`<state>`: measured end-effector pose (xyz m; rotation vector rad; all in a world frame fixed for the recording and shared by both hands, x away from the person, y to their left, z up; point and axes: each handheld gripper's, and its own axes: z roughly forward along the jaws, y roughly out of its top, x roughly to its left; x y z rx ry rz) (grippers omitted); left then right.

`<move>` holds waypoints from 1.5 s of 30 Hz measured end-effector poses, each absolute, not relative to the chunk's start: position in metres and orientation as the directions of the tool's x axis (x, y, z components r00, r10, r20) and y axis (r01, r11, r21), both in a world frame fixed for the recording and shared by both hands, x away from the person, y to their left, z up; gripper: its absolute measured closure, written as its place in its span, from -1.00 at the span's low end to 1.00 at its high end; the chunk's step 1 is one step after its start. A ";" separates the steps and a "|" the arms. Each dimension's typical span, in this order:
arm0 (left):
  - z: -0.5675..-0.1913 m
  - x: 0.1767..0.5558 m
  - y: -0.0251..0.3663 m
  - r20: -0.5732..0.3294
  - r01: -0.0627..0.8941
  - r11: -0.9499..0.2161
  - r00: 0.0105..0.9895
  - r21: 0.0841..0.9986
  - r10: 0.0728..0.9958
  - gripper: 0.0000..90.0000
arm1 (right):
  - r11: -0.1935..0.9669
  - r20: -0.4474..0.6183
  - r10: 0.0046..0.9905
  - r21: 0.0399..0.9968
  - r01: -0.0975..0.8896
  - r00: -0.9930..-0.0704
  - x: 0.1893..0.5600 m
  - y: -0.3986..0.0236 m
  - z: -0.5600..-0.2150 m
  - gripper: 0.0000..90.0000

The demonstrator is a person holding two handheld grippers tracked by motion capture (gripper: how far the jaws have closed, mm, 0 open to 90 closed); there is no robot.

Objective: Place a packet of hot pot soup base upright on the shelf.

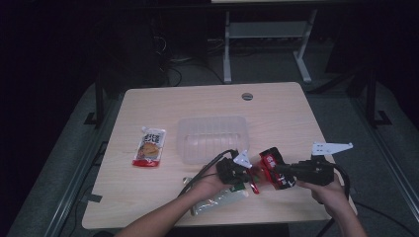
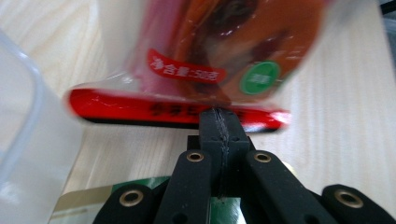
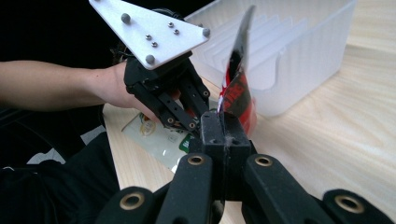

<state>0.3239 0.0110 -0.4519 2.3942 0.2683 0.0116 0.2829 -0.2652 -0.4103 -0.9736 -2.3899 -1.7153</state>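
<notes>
A red snack packet (image 1: 272, 168) hangs just above the table's front edge, held between both grippers. My left gripper (image 1: 245, 171) is shut on its red bottom seam; in the left gripper view the jaws (image 2: 219, 119) pinch that seam and the packet (image 2: 210, 56) fills the view above. My right gripper (image 1: 277, 170) is shut on the packet's other edge. In the right gripper view its jaws (image 3: 224, 122) clamp the thin edge of the packet (image 3: 238, 88), which stands upright.
A clear plastic container (image 1: 212, 138) stands just behind the grippers, mid-table. An orange and white snack packet (image 1: 149, 146) lies at the left. A green and white packet (image 1: 220, 200) lies under the left hand by the front edge. A round cable hole (image 1: 247, 96) is at the back.
</notes>
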 end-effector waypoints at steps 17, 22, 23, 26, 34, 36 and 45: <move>-0.412 0.304 0.084 -0.140 0.259 -0.645 0.963 0.719 0.231 0.73 | 0.154 0.363 0.431 0.872 0.464 -0.826 0.282 -0.266 -0.392 1.00; -0.408 0.297 0.121 -0.139 0.288 -0.629 0.951 0.722 0.276 0.53 | 0.158 0.349 0.420 0.881 0.446 -0.838 0.282 -0.261 -0.386 1.00; -0.407 0.295 0.129 -0.141 0.296 -0.626 0.948 0.722 0.285 0.49 | 0.156 0.350 0.414 0.882 0.444 -0.840 0.283 -0.260 -0.385 1.00; -0.407 0.291 0.154 -0.141 0.320 -0.617 0.936 0.719 0.321 0.38 | 0.153 0.346 0.404 0.887 0.436 -0.847 0.284 -0.258 -0.381 1.00; -0.414 0.282 0.211 -0.164 0.411 -0.570 0.886 0.712 0.434 0.06 | 0.138 0.342 0.382 0.898 0.419 -0.859 0.287 -0.249 -0.372 1.00; -0.415 0.279 0.220 -0.154 0.412 -0.569 0.882 0.712 0.446 -0.02 | 0.133 0.338 0.376 0.902 0.411 -0.863 0.289 -0.247 -0.370 1.00; -0.421 0.273 0.243 -0.142 0.442 -0.554 0.854 0.705 0.501 -0.28 | 0.128 0.314 0.380 0.914 0.386 -0.870 0.304 -0.233 -0.356 1.00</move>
